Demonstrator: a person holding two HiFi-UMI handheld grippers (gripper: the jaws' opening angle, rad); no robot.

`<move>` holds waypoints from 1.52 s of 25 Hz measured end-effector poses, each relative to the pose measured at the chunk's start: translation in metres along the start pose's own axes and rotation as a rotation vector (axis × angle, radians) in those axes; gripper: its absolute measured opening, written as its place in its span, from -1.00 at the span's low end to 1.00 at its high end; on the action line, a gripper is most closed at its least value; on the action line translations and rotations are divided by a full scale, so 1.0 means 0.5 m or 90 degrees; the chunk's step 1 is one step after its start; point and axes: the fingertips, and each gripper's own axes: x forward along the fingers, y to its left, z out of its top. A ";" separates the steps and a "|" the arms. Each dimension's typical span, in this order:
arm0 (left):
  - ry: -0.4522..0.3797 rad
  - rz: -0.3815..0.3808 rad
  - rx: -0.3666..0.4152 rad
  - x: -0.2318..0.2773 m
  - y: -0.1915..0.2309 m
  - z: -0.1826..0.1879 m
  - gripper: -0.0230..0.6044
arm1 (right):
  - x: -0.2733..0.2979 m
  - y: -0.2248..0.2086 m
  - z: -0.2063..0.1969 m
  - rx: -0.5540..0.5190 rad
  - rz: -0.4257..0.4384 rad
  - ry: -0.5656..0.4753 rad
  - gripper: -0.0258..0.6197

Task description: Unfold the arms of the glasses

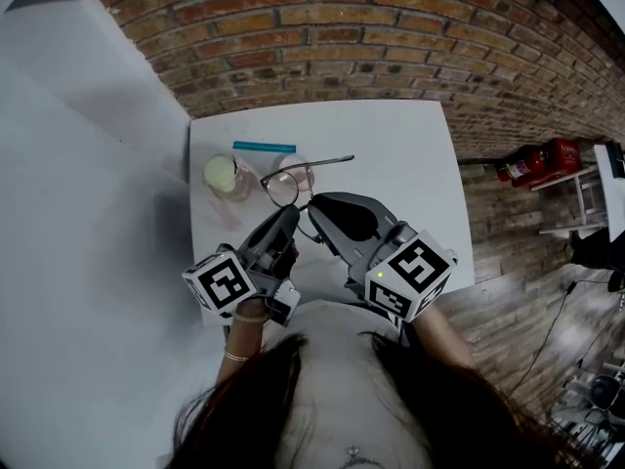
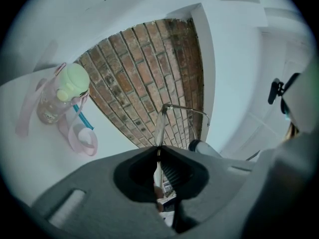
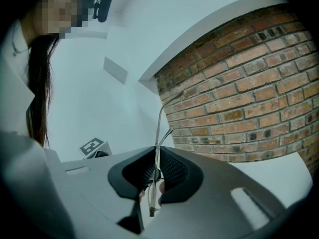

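Nearest the person, the left gripper (image 1: 289, 215) is pinching the glasses (image 1: 289, 184) by the frame, jaws shut tight. The right gripper (image 1: 315, 204) is clamping one thin arm the same way. The glasses are hovering over the white table (image 1: 400, 154). Toward the table's far left, a green-capped bottle (image 1: 226, 176) is standing, with a teal stick (image 1: 264, 147) lying beyond it.

Left tool (image 1: 290, 215) and right tool (image 1: 316, 206) held side by side, low before the chest, tips converging and nearly meeting. Both jaw pairs pinched tight on the glasses (image 1: 286, 186). Forearms angle inward.
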 end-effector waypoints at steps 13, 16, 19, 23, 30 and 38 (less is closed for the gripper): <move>-0.032 0.006 -0.103 -0.012 0.018 0.003 -0.86 | -0.008 0.005 0.014 -0.003 0.005 -0.020 -0.83; -0.041 -0.008 -0.120 -0.011 0.013 0.008 -0.86 | -0.010 0.007 0.018 -0.008 0.006 -0.025 -0.83; -0.045 -0.013 -0.130 -0.011 0.015 0.011 -0.86 | -0.009 0.008 0.018 -0.012 0.009 -0.030 -0.83; -0.053 -0.029 -0.148 -0.011 0.015 0.018 -0.86 | -0.010 0.011 0.021 -0.017 0.014 -0.039 -0.83; -0.072 -0.055 -0.198 -0.016 0.013 0.030 -0.86 | -0.020 0.018 0.035 -0.020 0.025 -0.061 -0.83; -0.092 -0.066 -0.235 -0.023 0.025 0.041 -0.86 | -0.024 0.023 0.040 -0.024 0.032 -0.073 -0.83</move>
